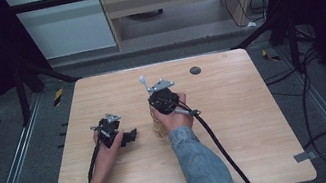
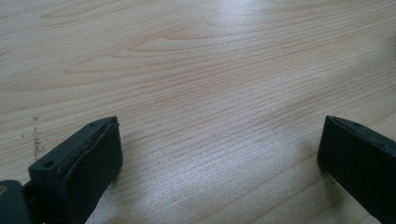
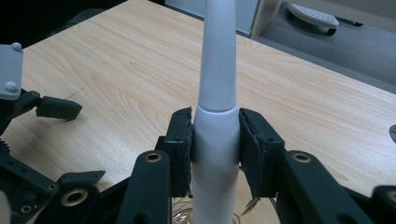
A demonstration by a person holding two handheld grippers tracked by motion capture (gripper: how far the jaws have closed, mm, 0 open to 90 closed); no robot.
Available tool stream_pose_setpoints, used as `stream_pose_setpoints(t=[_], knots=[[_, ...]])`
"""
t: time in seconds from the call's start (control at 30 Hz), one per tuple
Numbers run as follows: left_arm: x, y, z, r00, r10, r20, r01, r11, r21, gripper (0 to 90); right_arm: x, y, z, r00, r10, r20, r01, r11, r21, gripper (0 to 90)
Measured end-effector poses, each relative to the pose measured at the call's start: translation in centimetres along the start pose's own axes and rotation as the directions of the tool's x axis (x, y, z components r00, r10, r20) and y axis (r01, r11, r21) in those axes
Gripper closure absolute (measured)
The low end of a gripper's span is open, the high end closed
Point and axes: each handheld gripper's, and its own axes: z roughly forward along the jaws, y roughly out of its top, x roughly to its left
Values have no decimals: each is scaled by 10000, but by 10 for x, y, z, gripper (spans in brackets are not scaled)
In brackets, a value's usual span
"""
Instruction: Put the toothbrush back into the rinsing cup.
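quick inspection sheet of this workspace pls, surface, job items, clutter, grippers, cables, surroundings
surface: light wooden table, bare apart from a small dark round spot near its far edge
job's things: white tapered handle, upright; a pale wiry thing under the right hand, too unclear to identify
clutter: nothing seen
grippers: right gripper shut on the white tapered handle; left gripper open, nothing between its jaws
cables: black cable trails from the right gripper; more on the floor at right
surroundings: grey floor, dark frame, pale cabinets behind

Most of the table [image 1: 238, 124] lies bare, with wide room right and behind; a dark disc [image 1: 195, 70] sits near the far edge, well apart from the 2 grippers.
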Motion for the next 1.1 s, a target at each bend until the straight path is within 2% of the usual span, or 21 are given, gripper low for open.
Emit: stream_pose_setpoints(t=[1.1], knots=[[0,0,0,10000,-1,1,1,10000,-1,0,0,1,-1,9999,111,-125,-112,9999,-61,586]])
